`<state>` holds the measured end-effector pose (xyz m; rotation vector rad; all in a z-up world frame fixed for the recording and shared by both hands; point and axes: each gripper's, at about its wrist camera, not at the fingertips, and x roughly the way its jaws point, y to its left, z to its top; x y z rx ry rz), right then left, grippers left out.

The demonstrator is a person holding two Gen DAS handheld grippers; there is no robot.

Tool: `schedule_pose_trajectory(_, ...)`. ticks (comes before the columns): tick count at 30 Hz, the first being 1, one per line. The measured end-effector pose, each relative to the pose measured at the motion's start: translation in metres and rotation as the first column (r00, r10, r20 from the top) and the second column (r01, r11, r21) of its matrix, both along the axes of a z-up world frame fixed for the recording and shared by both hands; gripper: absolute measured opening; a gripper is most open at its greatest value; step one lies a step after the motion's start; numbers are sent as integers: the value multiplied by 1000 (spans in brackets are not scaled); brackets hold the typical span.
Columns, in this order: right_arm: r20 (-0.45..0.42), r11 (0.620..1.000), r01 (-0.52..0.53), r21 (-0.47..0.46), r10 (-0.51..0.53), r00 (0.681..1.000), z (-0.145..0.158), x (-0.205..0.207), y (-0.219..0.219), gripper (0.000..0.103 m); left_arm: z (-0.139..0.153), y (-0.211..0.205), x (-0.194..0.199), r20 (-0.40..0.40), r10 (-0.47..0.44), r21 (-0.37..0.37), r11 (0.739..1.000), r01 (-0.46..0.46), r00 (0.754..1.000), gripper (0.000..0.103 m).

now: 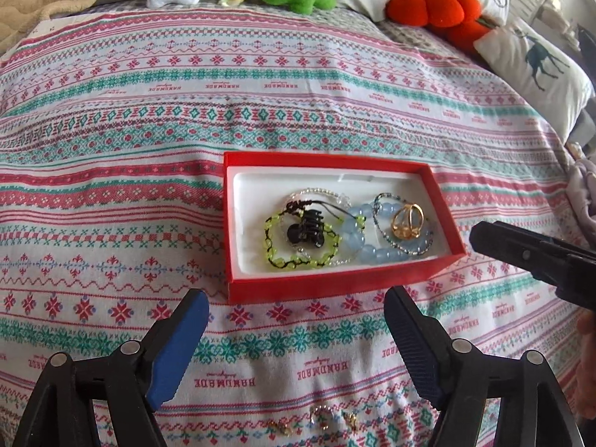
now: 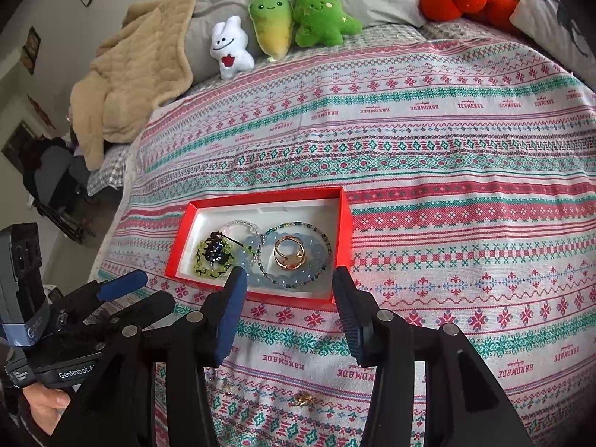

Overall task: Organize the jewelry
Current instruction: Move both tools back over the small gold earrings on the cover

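Note:
A red box point(image 1: 335, 286) with a white liner lies on the patterned bedspread; it also shows in the right wrist view point(image 2: 260, 300). Inside lie a green bead bracelet point(image 1: 277, 257), a black hair claw point(image 1: 307, 229), a pale blue bead bracelet point(image 1: 367, 251), a clear bead strand and a gold ring piece point(image 1: 406, 220) point(image 2: 289, 253). My left gripper point(image 1: 296, 309) is open and empty just in front of the box. My right gripper point(image 2: 289, 279) is open and empty over the box's near edge. Small gold pieces point(image 1: 327, 419) point(image 2: 302, 398) lie on the cloth below the grippers.
Plush toys stand at the bed's far end: white point(image 2: 231, 49), green point(image 2: 320, 15) and an orange pumpkin point(image 1: 432, 0). A beige blanket point(image 2: 126, 74) is heaped at the far left. A deer-print pillow point(image 1: 536, 67) lies at the right. The bed's left edge drops off point(image 2: 111, 223).

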<state>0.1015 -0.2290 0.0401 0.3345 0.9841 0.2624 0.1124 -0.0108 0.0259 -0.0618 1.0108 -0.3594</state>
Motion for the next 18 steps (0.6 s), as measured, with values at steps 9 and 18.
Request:
schedule_pose_trajectory(9,-32,995,-25,-94,22,999,-1,-41,5,58,-19,20,-33,-107,47,66,997,-40,993,86)
schedule_pose_trajectory(18,-65,983,-76,-168,66,996,-11,-82,9,62,-32,29,-62,-125,19,95,995,-7,992,86)
